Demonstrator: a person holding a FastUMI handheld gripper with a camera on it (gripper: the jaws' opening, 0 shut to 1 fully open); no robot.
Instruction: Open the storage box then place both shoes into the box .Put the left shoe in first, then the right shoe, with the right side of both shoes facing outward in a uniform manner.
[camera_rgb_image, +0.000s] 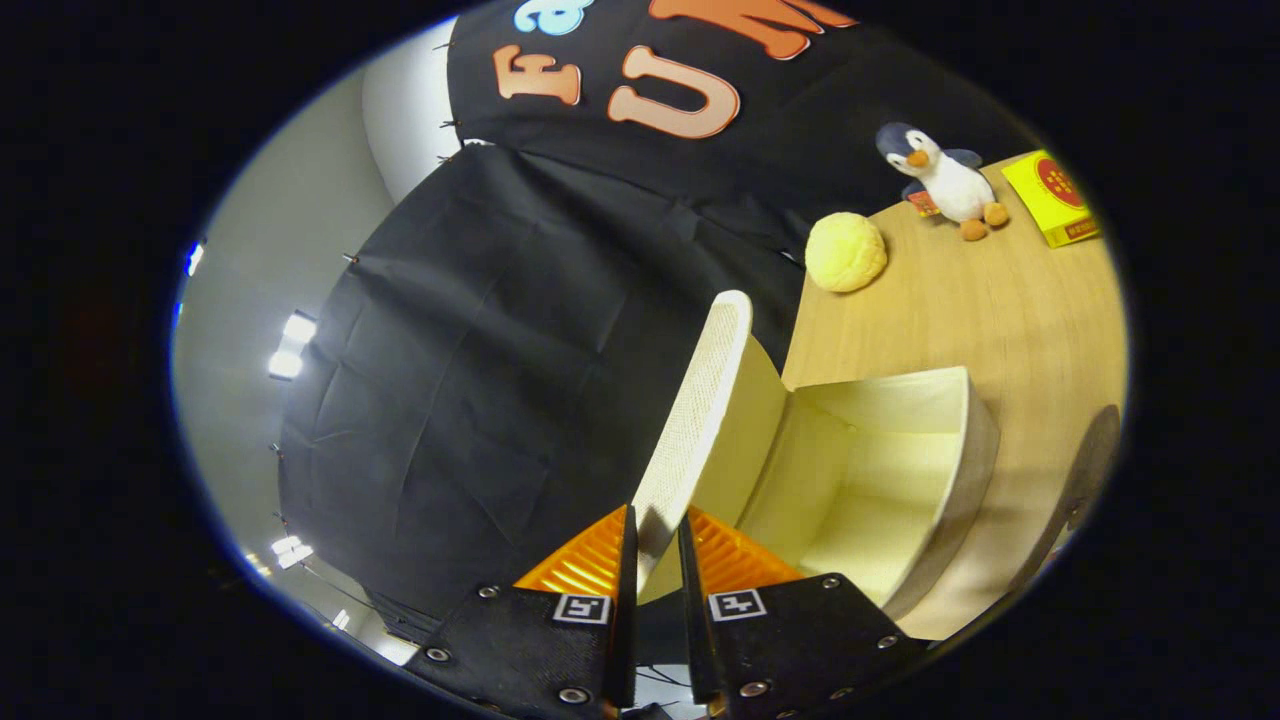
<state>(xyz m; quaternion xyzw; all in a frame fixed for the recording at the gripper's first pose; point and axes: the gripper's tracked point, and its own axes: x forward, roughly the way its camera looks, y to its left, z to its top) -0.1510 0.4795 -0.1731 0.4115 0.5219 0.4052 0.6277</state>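
With its two fingers pinched on the edge of the lid (700, 420), the gripper (657, 545) holds that perforated cream flap raised off the storage box (900, 480), which sits open on the wooden table (1010, 300) just ahead, its pale inside bare. Beyond the box, well apart, rest a yellow ball (846, 252), a plush penguin (945, 180) and a yellow packet (1052, 198).

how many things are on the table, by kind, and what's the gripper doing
storage box, lid raised: 1
plush penguin: 1
yellow round plush: 1
yellow carton: 1
total: 4
gripper shut on the lid's edge
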